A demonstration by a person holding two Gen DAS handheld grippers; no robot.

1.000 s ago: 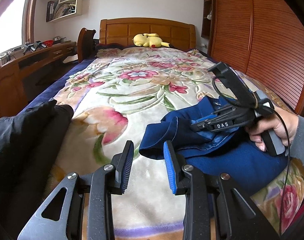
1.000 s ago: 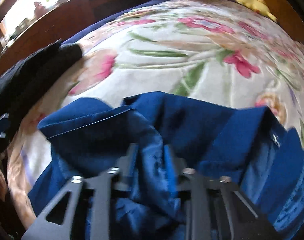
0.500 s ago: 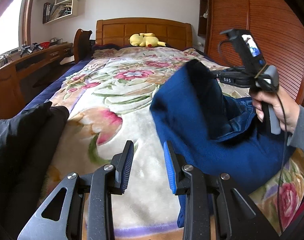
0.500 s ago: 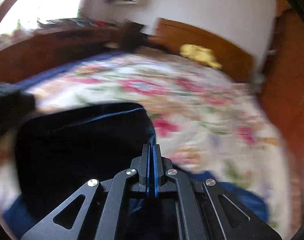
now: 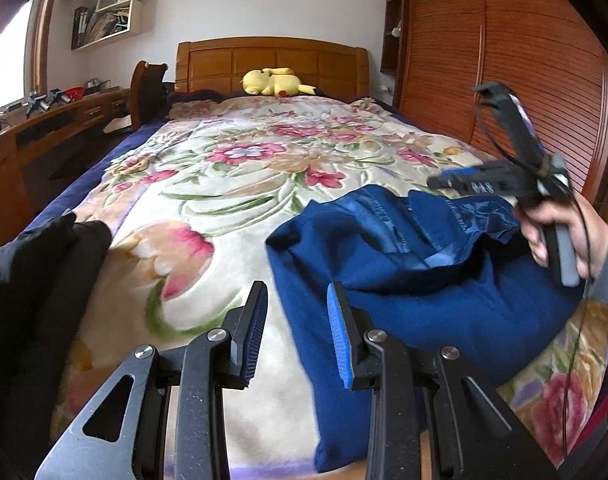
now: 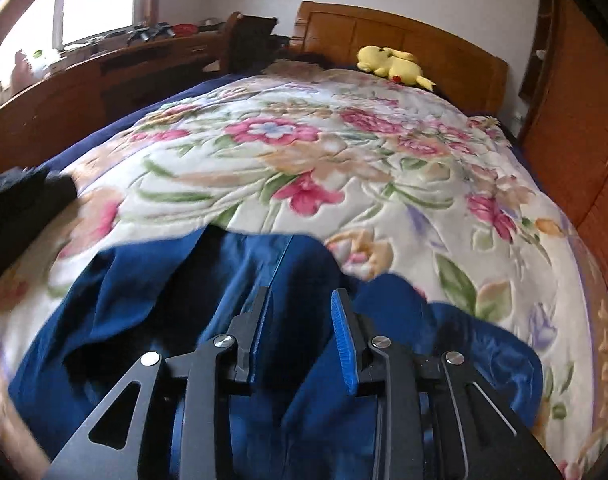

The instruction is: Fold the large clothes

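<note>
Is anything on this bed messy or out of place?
Mainly the blue garment: it lies bunched on the floral blanket, with a flap turned back and its shinier lining showing, not yet neatly folded. A dark garment slumps at the bed's left edge. Nothing looks spilled or damaged.

Your right gripper (image 6: 299, 336) fills the bottom centre of the frame, its jaws having just been opening, with nothing pinched between them. Below it the blue garment (image 6: 151, 300) lies rumpled on the floral bed (image 6: 344, 160).
</note>
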